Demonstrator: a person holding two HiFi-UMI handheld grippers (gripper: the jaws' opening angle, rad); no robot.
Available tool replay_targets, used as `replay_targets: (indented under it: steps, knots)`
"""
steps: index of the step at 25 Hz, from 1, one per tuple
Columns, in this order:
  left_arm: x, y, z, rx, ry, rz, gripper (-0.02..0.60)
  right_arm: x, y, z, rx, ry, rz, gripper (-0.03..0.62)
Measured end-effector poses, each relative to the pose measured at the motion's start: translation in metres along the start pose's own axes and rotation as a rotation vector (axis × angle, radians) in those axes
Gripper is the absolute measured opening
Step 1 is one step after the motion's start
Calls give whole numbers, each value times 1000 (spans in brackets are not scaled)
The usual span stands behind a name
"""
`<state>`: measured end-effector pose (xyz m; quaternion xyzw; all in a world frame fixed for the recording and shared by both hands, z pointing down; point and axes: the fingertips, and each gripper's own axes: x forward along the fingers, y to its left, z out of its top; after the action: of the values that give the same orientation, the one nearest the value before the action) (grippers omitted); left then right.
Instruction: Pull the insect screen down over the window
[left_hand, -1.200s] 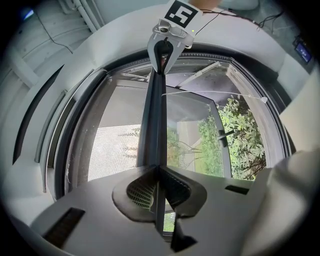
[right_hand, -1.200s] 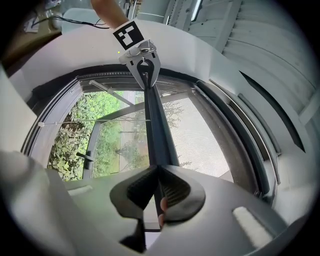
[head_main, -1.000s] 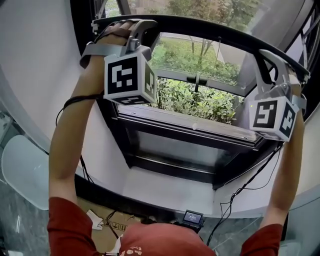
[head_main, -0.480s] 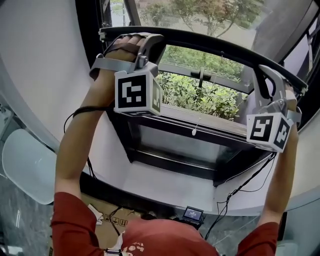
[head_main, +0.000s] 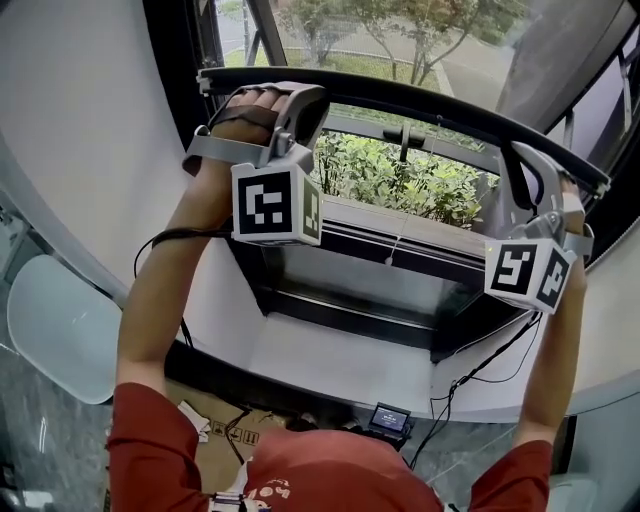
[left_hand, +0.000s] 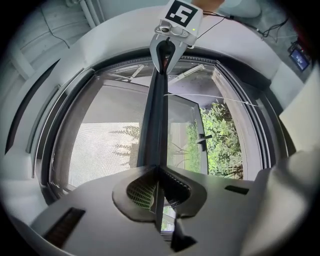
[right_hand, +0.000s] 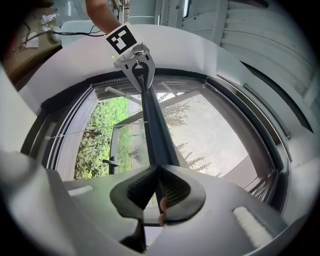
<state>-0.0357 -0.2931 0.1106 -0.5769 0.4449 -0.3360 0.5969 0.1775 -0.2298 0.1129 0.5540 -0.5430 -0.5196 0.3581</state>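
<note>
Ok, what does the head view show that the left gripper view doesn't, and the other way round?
Only the head view shows the person's red sleeves and the marker cube of the left gripper. Only the left gripper view shows that gripper's ribbed pads closed on the screen bar, and the grey mesh beside it. Both show the bar, the right gripper gripping its far end, and the green shrubs outside.

We count 2 grippers (left gripper, right gripper), 1 screen bar, 1 mesh screen, 1 window handle, 1 white chair, 1 cardboard box, 1 small display unit.
</note>
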Motion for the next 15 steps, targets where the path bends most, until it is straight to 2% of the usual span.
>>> replay_targets:
  steps: [7,15]
  knots:
    - [-1,-13,-1,2,21,11,26,-2,13,-2,29,16,0,37]
    - [-6,-51,-3,-5,28,-37,26,-8,50,-12,38,25,55,35]
